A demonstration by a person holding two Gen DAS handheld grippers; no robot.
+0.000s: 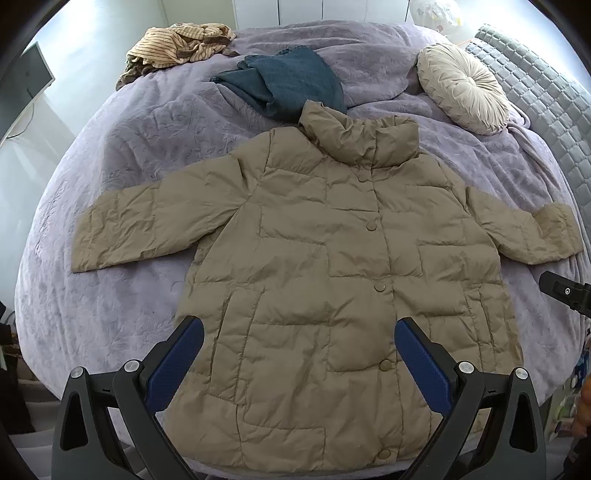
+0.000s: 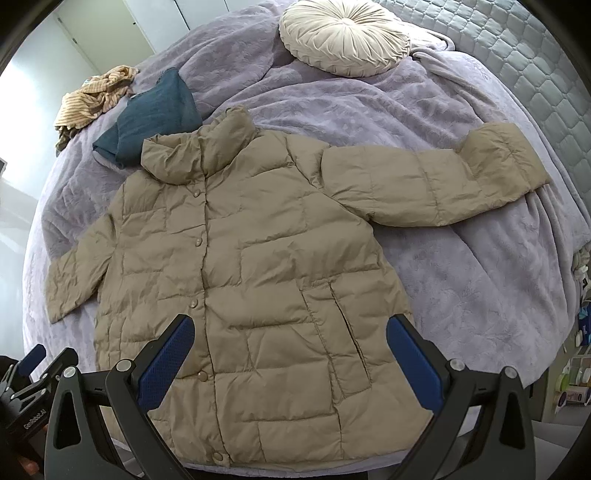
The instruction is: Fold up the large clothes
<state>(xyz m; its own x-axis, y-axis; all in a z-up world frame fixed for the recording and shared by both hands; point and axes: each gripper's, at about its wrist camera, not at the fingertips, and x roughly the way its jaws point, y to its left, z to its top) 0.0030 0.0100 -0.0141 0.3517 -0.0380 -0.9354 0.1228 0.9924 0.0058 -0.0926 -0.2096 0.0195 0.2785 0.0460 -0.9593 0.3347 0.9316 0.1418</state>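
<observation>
- The tan puffer jacket (image 1: pixel 314 266) lies flat on the bed, front side up, snaps fastened down the middle, collar pointing away from me and hem at the near edge.
- Both its sleeves are spread out to the sides; the one on my right (image 2: pixel 443 181) angles up toward the headboard.
- My left gripper (image 1: pixel 299 343) hangs above the lower half of the jacket, jaws wide apart with nothing between them, blue pads (image 1: pixel 173 365) facing inward.
- My right gripper (image 2: pixel 290 343) hangs over the hem on the pocket side, jaws likewise spread and holding nothing.
- In the right wrist view, the left gripper shows at the lower left corner, just off the jacket's edge.
- A lavender blanket (image 1: pixel 129 155) covers the bed beneath everything.
- A folded teal cloth (image 1: pixel 288 81) lies just beyond the collar, its near edge tucked behind it.
- A striped beige garment (image 1: pixel 177 44) is bunched at the far left.
- A round pleated cream cushion (image 2: pixel 345 35) rests near the grey quilted headboard (image 2: pixel 517 66).
</observation>
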